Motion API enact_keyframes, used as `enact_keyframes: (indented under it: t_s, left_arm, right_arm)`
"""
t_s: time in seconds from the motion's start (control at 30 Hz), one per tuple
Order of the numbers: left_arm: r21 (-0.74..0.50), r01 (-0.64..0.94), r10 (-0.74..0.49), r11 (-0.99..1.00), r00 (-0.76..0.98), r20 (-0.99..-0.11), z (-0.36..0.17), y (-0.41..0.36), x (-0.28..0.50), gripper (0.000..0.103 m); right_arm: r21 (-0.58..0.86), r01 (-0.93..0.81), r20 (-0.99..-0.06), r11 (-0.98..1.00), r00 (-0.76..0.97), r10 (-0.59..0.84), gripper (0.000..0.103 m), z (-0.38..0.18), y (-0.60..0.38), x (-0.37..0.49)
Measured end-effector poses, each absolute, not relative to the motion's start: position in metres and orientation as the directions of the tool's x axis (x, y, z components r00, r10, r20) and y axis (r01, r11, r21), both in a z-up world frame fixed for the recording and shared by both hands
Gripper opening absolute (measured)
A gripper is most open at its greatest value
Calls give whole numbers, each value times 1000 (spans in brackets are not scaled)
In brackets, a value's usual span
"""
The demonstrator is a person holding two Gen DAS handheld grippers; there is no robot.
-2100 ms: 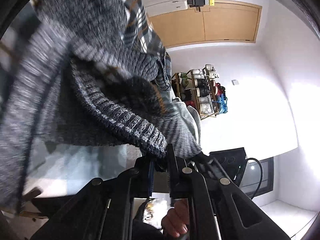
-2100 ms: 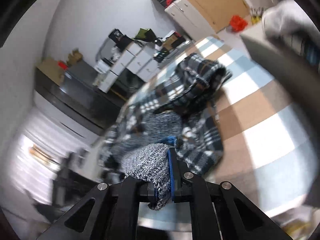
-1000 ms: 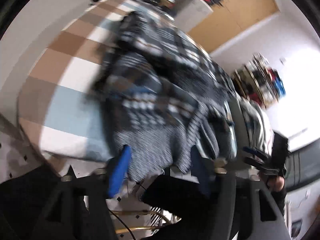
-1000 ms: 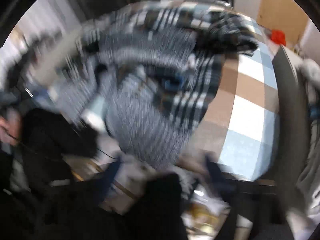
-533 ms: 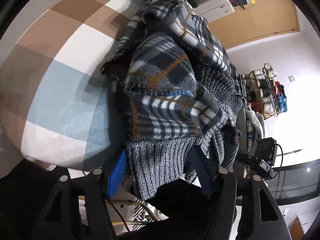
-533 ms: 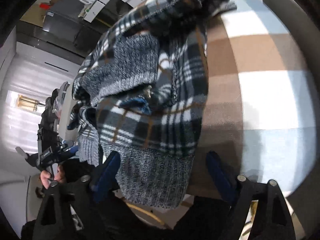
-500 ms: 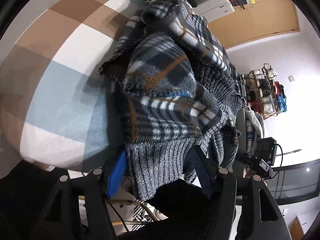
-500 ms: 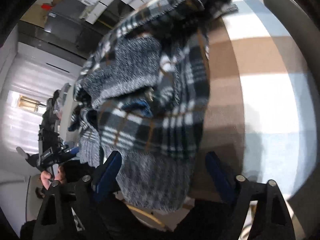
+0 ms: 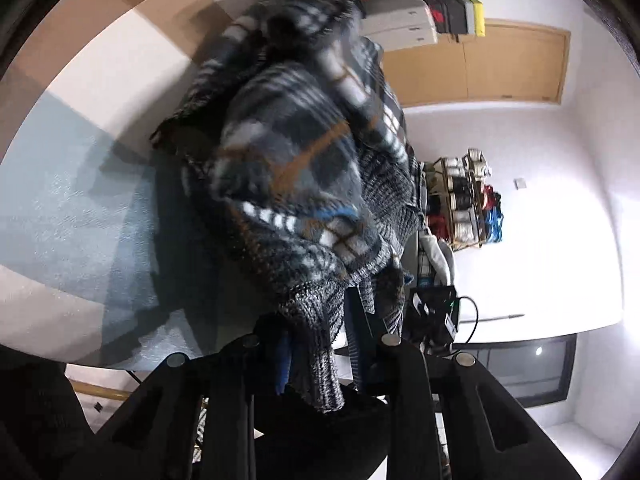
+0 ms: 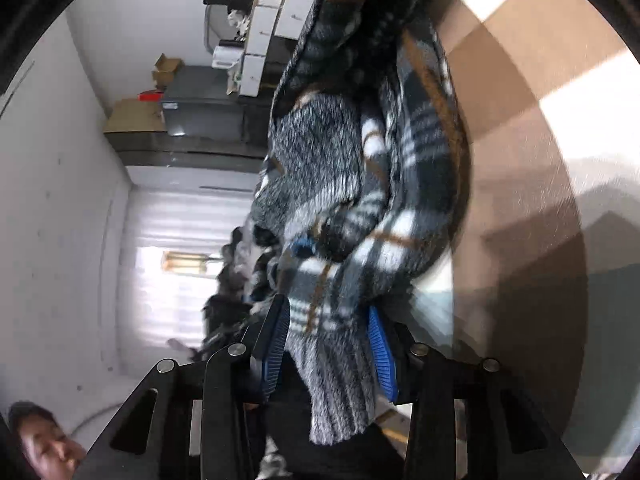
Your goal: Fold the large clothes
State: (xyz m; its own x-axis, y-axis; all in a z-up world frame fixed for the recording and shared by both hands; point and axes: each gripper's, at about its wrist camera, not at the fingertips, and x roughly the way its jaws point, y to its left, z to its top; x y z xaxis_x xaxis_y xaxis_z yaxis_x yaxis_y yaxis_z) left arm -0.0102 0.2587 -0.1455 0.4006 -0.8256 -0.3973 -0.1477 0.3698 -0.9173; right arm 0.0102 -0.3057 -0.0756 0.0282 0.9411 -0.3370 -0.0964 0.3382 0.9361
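A large plaid fleece garment (image 9: 296, 152) with grey ribbed knit cuffs lies bunched on a checked table cover (image 9: 68, 208). My left gripper (image 9: 318, 336) is closed on its grey ribbed hem (image 9: 316, 360), which hangs between the blue pads. In the right wrist view the same garment (image 10: 400, 184) rises in a heap. My right gripper (image 10: 328, 340) has its blue pads on either side of another grey ribbed hem (image 10: 340, 376), pressing its edges.
The checked brown, white and blue cover (image 10: 540, 128) extends beyond the garment. A wooden door (image 9: 500, 68), a rack of thread spools (image 9: 464, 200) and a black device (image 9: 434, 312) show on the left view. Cabinets (image 10: 208, 120) and a person's face (image 10: 44, 444) show on the right.
Both grippers were open around the hem half a second ago and have since closed on it. The garment is lifted and bunched closer to both cameras.
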Motion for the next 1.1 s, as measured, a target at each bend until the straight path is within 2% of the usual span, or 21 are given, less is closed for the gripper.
enact_keyframes:
  t_s: [0.03, 0.1, 0.13, 0.17, 0.23, 0.27, 0.3, 0.33, 0.4, 0.47, 0.5, 0.53, 0.57, 0.6, 0.7, 0.8, 0.97, 1.1]
  left_arm:
    - [-912, -167, -824, 374, 392, -410, -149, 259, -10, 18]
    - [-897, -197, -816, 396, 374, -442, -153, 255, -9, 25]
    - [-882, -216, -804, 419, 362, -471, -155, 254, -8, 37]
    - [-891, -210, -808, 403, 376, -454, -154, 253, -10, 45]
    - [-884, -186, -798, 428, 381, -467, -149, 251, -10, 50]
    - [-880, -171, -793, 443, 384, -473, -146, 249, -10, 56]
    - [-881, -162, -792, 445, 388, -471, -143, 245, -9, 60]
    - [-879, -152, -788, 452, 395, -473, -141, 242, -8, 63]
    - [-875, -142, -785, 463, 393, -479, -140, 240, -6, 63]
    - [-874, -128, -785, 468, 395, -478, -140, 238, -4, 62]
    - [-871, -125, -783, 475, 391, -484, -140, 237, -3, 60]
    - [-857, -135, -775, 497, 374, -509, -142, 235, -2, 35]
    - [-844, -145, -771, 516, 352, -531, -146, 234, 0, 6]
    - [-851, -156, -780, 502, 343, -523, -150, 234, 1, 7]
    - [-863, -187, -787, 470, 354, -505, -152, 242, -3, 6]
    - [-876, -174, -788, 450, 384, -481, -142, 252, -11, 6]
    - [-887, -132, -792, 442, 408, -455, -126, 261, -28, 5]
    - [-907, -141, -814, 397, 403, -419, -128, 266, -43, 5]
  right_arm:
    - [942, -75, -327, 327, 2, 945, 49, -79, -305, 9]
    - [930, -92, -359, 356, -15, 933, 50, -79, -302, 6]
    - [916, -94, -392, 389, -17, 920, 50, -77, -301, 7]
    - [904, -93, -419, 417, -8, 908, 50, -74, -304, 9]
    - [842, -118, -527, 526, 29, 850, 54, -64, -298, 9]
    - [812, -134, -567, 567, 43, 822, 57, -59, -297, 10]
    - [811, -145, -567, 567, 47, 822, 67, -56, -294, 11]
    - [809, -151, -568, 568, 47, 822, 77, -54, -291, 11]
    - [795, -179, -580, 579, 52, 813, 85, -49, -277, 12]
    - [770, -216, -601, 600, 70, 796, 85, -46, -263, 11]
    - [751, -242, -616, 614, 75, 784, 77, -45, -254, 11]
    - [732, -260, -634, 630, 77, 769, 53, -46, -249, 10]
    - [707, -269, -660, 654, 81, 747, 40, -50, -242, 8]
    - [704, -262, -665, 661, 84, 742, 26, -53, -243, 12]
    - [749, -218, -612, 625, 132, 780, 17, -52, -253, 5]
    - [757, -243, -570, 607, 210, 795, 15, -37, -274, -6]
    - [682, -234, -674, 693, 165, 720, 14, -42, -277, -24]
    - [709, -192, -668, 678, 126, 734, 14, -38, -287, -43]
